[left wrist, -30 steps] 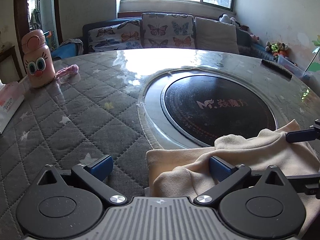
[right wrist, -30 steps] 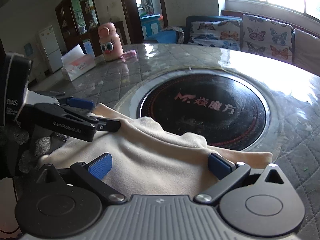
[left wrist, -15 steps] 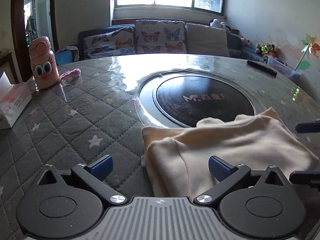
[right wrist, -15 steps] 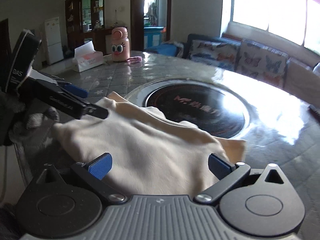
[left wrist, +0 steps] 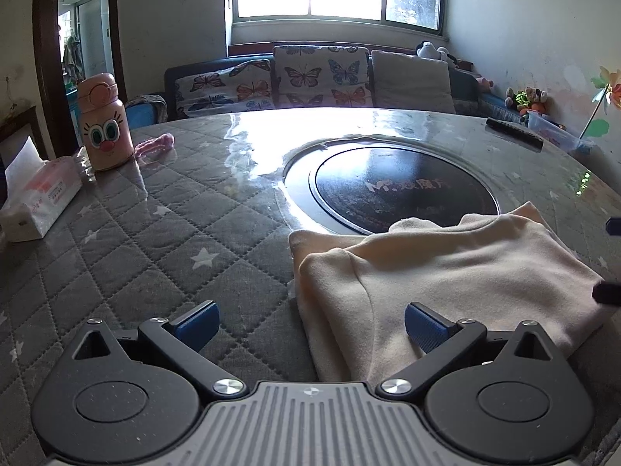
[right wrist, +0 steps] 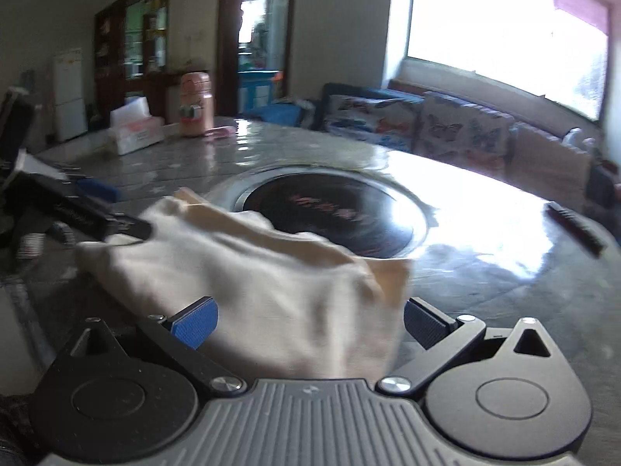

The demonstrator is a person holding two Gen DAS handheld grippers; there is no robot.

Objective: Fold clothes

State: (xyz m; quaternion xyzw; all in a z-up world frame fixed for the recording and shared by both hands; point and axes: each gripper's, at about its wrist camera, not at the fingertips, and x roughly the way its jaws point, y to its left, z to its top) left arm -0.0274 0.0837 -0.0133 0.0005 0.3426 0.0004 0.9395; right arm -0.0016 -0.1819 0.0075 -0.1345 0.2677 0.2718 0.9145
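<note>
1. Left wrist view: The left gripper (left wrist: 309, 320) is wide open and holds nothing. One blue pad (left wrist: 196, 323) is over the grey quilted table cover (left wrist: 128, 240). The other pad is over the cream garment (left wrist: 446, 272).
2. The cream garment lies folded near the near edge of the round table. Its far edge touches the rim of the dark round cooktop (left wrist: 403, 190) in the middle of the table.
3. Well away, by the left edge of the table, stand a pink cartoon bottle (left wrist: 103, 122) and a tissue box (left wrist: 35, 198). A dark flat bar (left wrist: 514, 133) lies near the far right edge.
4. Right wrist view: This picture is blurry. The right gripper (right wrist: 309, 320) is wide open too, with nothing in it. The cream garment (right wrist: 271, 283) lies right in front of it, between its pads.
5. The left gripper (right wrist: 101, 209) shows at the left side, just at the garment's left end. I cannot tell if it touches the cloth.
6. I think one fold is done and both tools have let go. The cloth looks like a neat thick bundle, but a thin layer sticks out at its far edge.
7. Next, I think each tool needs to pinch one end of the garment and lift both ends together, so the layers do not slide apart. Another fold may be needed, or the bundle may be put aside.
</note>
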